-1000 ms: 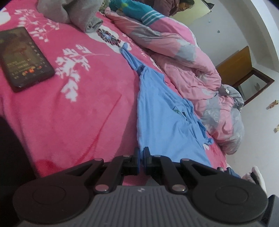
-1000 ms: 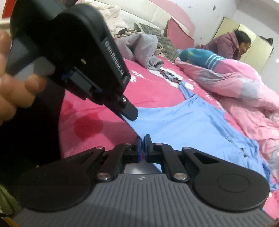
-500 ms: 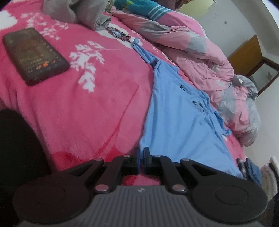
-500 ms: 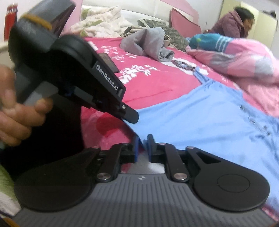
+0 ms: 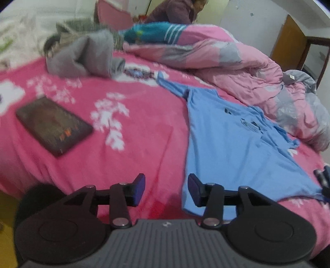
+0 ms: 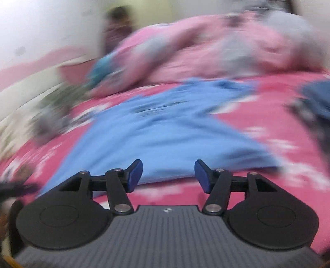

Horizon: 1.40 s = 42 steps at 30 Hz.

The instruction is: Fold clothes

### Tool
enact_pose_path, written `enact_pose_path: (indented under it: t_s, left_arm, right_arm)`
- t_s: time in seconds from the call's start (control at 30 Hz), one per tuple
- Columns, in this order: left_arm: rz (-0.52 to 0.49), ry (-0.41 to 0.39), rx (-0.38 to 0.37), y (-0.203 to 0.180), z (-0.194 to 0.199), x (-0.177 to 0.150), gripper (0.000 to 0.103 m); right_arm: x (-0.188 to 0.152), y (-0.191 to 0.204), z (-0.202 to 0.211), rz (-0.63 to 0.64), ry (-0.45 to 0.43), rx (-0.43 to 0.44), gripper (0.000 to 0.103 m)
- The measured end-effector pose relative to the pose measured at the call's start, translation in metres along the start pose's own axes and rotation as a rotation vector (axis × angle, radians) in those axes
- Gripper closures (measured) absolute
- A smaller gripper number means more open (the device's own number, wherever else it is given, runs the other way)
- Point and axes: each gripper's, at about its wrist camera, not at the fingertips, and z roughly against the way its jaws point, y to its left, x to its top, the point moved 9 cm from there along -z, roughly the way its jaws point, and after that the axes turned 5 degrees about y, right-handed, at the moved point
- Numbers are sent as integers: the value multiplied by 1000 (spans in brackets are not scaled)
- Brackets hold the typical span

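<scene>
A light blue T-shirt (image 5: pixel 233 144) lies spread flat on the pink flowered bedspread (image 5: pixel 134 144), its hem toward me. My left gripper (image 5: pixel 166 188) is open and empty, just left of the shirt's near left hem corner. My right gripper (image 6: pixel 168 175) is open and empty over the near hem of the same shirt (image 6: pixel 165 132); that view is heavily blurred. The right gripper's fingertips (image 5: pixel 322 177) show at the right edge of the left wrist view, beside the shirt's right hem corner.
A dark tablet (image 5: pixel 53 125) lies on the bedspread at the left. A grey garment (image 5: pixel 82 57) is heaped at the back. A bunched pink and grey quilt (image 5: pixel 247 70) runs along the shirt's far side. A person (image 5: pixel 175 12) sits behind it.
Both grippers were shut on the shirt's hem and have opened, releasing it. The shirt now lies flat. The right gripper has swung quickly to the right along the hem.
</scene>
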Motion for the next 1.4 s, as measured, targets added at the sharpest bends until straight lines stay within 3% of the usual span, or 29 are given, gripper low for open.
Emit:
enact_pose_path:
  t_s: [0.07,0.17,0.37,0.5,0.6,0.73,0.8,0.9,0.97,1.07,1.17,1.2,1.3,1.4]
  left_arm:
    - [-61,-22,-23,-14,6,3,36]
    - [-187,-31,-100,-50,12,1,27]
    - [-449,61,-249,-133,-5,-26,23]
    - [-564,89,-278,-169,-22,-39,23]
    - [-577,90,-309,-186,-31,-37,23]
    - [-576,84,-353,-200,-45,-25,24]
    - [-584,80,-377,-208,-53,-19,28]
    - [-579,104,-417,-214,-71,-17,48]
    - [-554,144,-443,-214,-84,-18,59]
    - [-525,162,-479,-208,-93,-19,66]
    - [-499,168,-515,-202,-97,-17,72]
    - [-485,170,-529,-199,-99,-17,73]
    - [-424,185,-574,-191,-103,-13,77]
    - [-363,206,-617,-182,-107,-10,82]
  right_arm:
    - [-3,-22,3,-40,-6,-55,46]
    - [-10,-44,7,-92,-8,-96,46]
    - [-8,-61,-4,-96,-25,-198,46]
    - [12,-67,-8,-61,-68,-228,41]
    - [31,-76,-8,-92,-85,-188,40]
    - [67,-84,-19,-196,-79,-32,39]
    - [86,-89,-29,-254,-64,39,39]
    - [117,-100,-61,-355,-18,125,39]
    - [133,-114,-93,-423,28,142,39]
    - [149,-134,-152,-518,112,134,41]
    - [155,-144,-209,-567,183,118,45]
    - [155,-144,-228,-560,211,105,52]
    - [154,-139,-261,-529,233,97,98]
    - [176,-136,-259,-444,151,85,99]
